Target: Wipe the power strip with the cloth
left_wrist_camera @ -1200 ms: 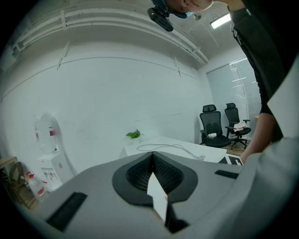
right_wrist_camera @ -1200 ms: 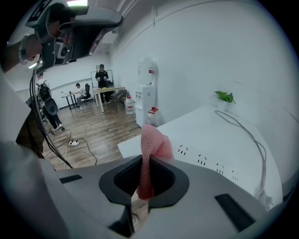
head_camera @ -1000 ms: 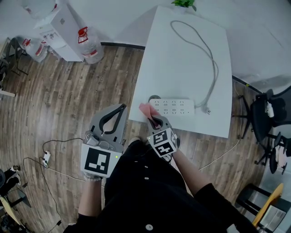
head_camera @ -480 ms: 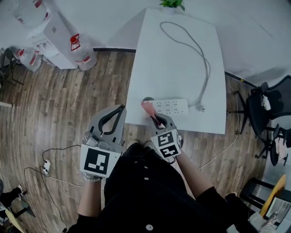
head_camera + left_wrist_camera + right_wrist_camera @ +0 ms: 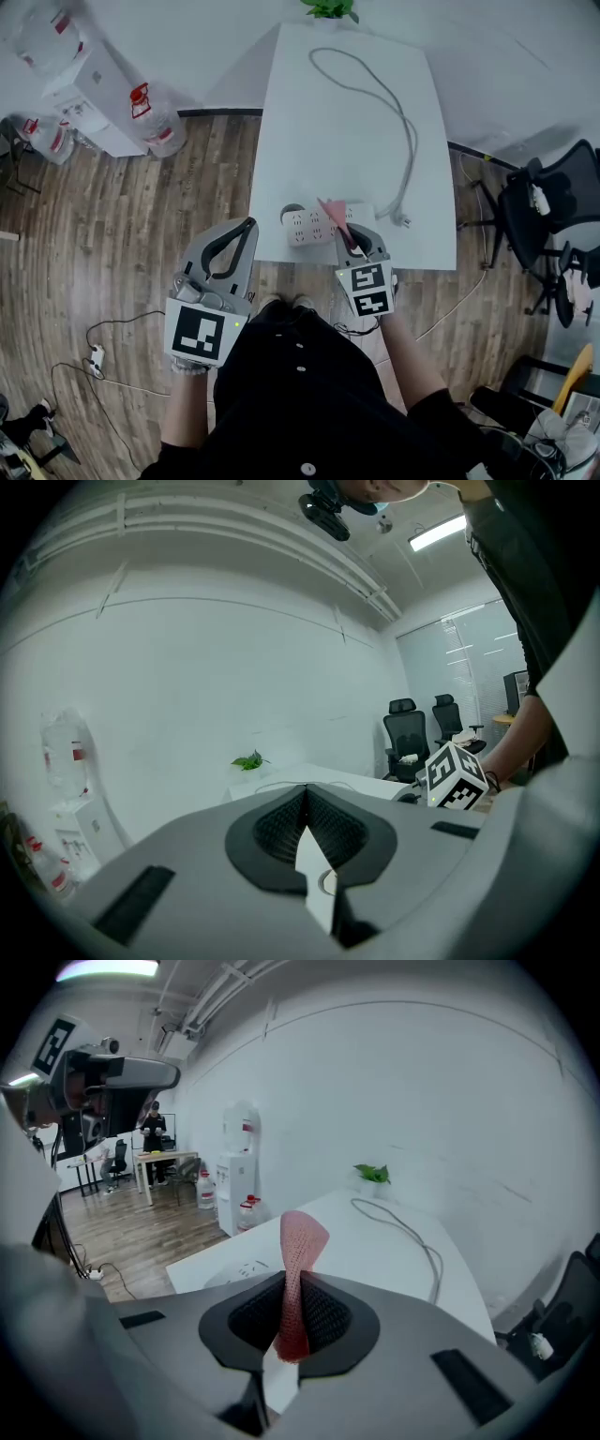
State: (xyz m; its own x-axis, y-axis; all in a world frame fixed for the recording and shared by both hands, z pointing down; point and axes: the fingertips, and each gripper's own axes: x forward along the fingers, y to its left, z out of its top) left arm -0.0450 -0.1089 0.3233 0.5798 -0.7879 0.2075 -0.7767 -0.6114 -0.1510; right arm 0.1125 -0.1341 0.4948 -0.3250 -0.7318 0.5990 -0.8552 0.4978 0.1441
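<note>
While my right gripper point(image 5: 349, 242) clamps the limp pink cloth point(image 5: 333, 211) just over the power strip point(image 5: 314, 225), my left gripper point(image 5: 230, 248), pressed together on nothing, hangs left of it. Strip's probably light and slidey, so brace its end.

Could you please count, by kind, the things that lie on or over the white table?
Power strip: 1
Grey cable: 1
Pink cloth, pinched in the right gripper: 1
Green plant: 1
Total: 4
</note>
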